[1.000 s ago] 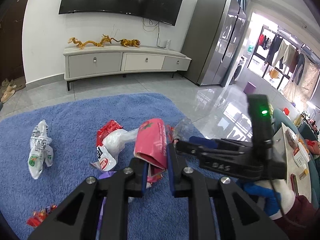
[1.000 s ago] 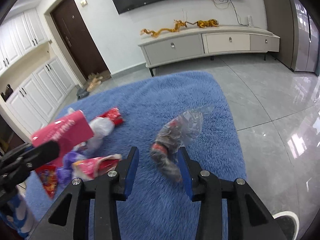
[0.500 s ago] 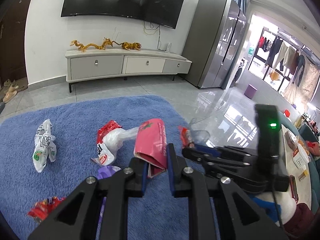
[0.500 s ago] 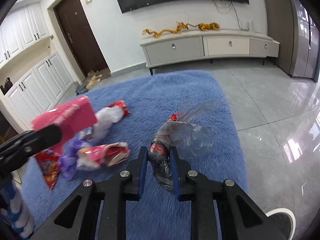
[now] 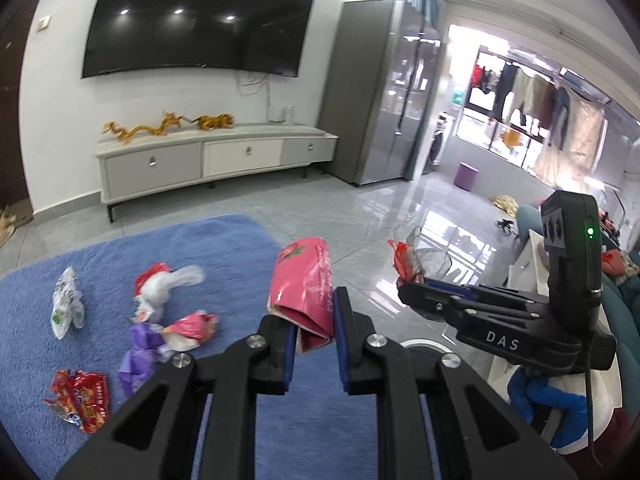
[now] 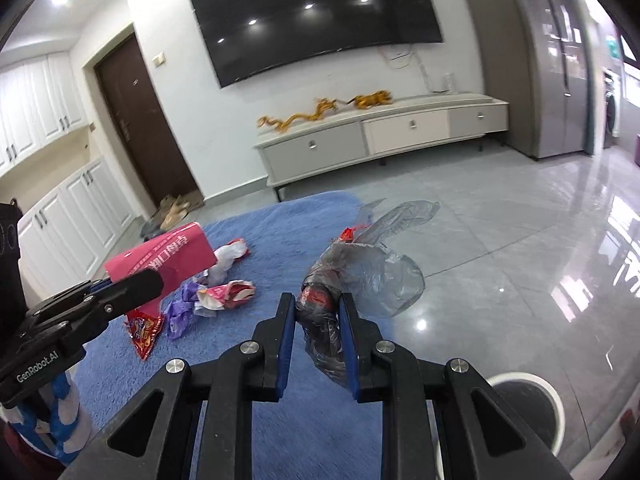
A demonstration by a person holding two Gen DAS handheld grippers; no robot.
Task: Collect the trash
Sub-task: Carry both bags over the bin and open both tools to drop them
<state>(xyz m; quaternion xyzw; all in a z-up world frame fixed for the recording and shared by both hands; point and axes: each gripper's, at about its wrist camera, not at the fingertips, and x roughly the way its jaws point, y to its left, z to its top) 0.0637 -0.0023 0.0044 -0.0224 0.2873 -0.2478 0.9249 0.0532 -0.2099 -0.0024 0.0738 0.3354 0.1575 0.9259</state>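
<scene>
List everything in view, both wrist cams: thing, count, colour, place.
pink packet: 1, pink, in left tongs
clear bag: 1, grey-clear with red, in right tongs
wrappers: about 5, white, red, purple, pink, on rug
rug: 1, blue, floor
bin: 1, white rim, floor beside rug
TV: 1, black, wall
cabinet: 1, grey-white, under TV
dragon ornaments: 2, gold, on cabinet
fridge: 1, grey, right of cabinet
left tongs: shut on packet
right tongs: shut on bag

Bright room — fisheye-warped, slightly blurred.
</scene>
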